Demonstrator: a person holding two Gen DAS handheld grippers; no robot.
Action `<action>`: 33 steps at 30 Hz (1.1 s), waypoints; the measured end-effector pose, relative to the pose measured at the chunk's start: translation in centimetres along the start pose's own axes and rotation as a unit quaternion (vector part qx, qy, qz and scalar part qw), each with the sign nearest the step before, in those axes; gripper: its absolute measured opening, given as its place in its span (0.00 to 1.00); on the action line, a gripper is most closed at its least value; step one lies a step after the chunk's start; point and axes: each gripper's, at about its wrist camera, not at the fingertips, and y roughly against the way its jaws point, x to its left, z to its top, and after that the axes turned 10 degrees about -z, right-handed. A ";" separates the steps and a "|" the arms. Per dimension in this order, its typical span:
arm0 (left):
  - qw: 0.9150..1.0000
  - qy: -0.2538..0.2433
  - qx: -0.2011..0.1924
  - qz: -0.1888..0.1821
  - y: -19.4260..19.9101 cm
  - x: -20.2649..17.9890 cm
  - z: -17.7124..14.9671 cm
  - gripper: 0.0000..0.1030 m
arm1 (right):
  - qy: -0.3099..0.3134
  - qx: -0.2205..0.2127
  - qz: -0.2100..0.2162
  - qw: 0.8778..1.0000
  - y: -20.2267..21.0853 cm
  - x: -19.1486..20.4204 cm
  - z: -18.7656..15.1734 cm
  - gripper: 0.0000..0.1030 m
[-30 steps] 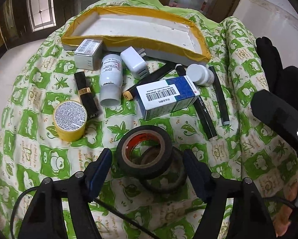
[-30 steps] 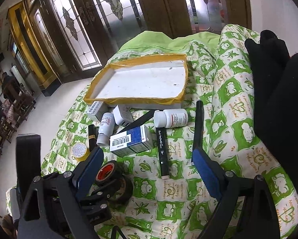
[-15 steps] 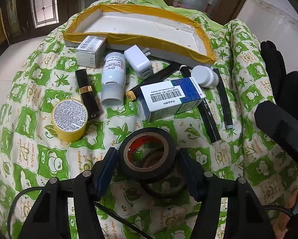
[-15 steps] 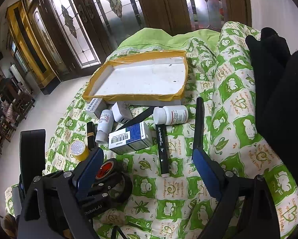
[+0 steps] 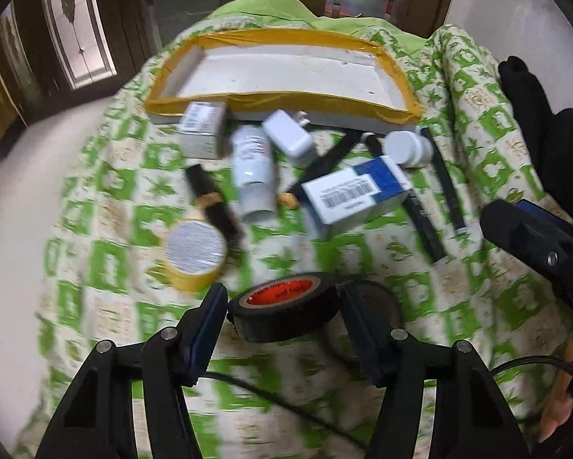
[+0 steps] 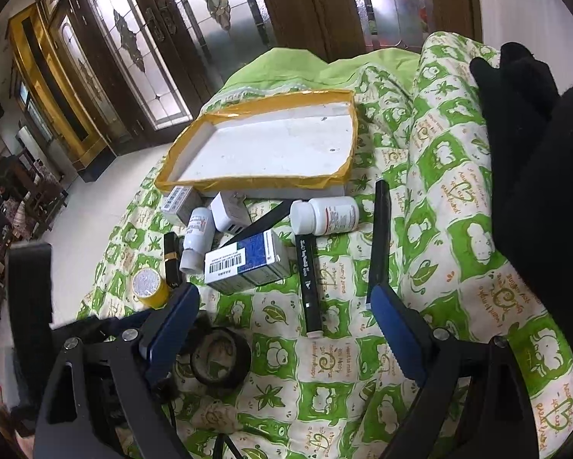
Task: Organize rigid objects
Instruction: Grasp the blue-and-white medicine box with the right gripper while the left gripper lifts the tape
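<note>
Right, my left hand-held gripper [image 5: 282,308] has its blue pads pressed on either side of a black tape roll with a red core [image 5: 286,311], which sits tilted between them, its near edge raised off the green-and-cream patterned quilt [image 5: 489,145]. A second black tape roll [image 6: 220,359] lies flat on the quilt just behind and to the right of the gripped one; from the right wrist view I see it beside the left gripper's fingers. My right hand-held gripper [image 6: 284,329] hangs with its jaws spread wide and nothing between them, only quilt below.

Further out, the loose things lie clustered in front of a white foam tray with yellow-taped rim [image 5: 363,105]: a blue-and-white carton with a barcode [image 5: 357,195], a white pill bottle [image 6: 324,216] on its side, a white spray bottle [image 5: 252,164], a white charger plug [image 5: 288,137], a small grey box [image 5: 202,130] touching the tray wall, a black lipstick tube with gold band [image 5: 213,202], a yellow round tin [image 5: 194,252], and several long black pens [image 6: 309,283]. The tray holds nothing that I can see. The left view is smeared with blur, so labels are unreadable
</note>
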 end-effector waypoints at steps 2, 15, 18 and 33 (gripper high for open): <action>1.000 0.001 0.001 0.013 0.0 0.8 0.0 0.63 | 0.015 0.002 -0.001 1.000 -0.1 0.6 -0.2 0.88; 0.999 0.037 0.008 -0.004 -0.8 2.2 -0.9 0.63 | 0.086 0.048 -0.003 0.995 -3.4 3.6 1.0 0.84; 0.999 0.041 0.006 -0.008 -0.7 2.3 -1.0 0.63 | 0.093 0.064 0.004 0.994 -4.7 4.7 0.9 0.84; 0.999 0.046 0.003 -0.011 -0.5 2.7 -1.2 0.63 | 0.108 0.093 -0.011 0.990 -9.3 6.8 1.5 0.79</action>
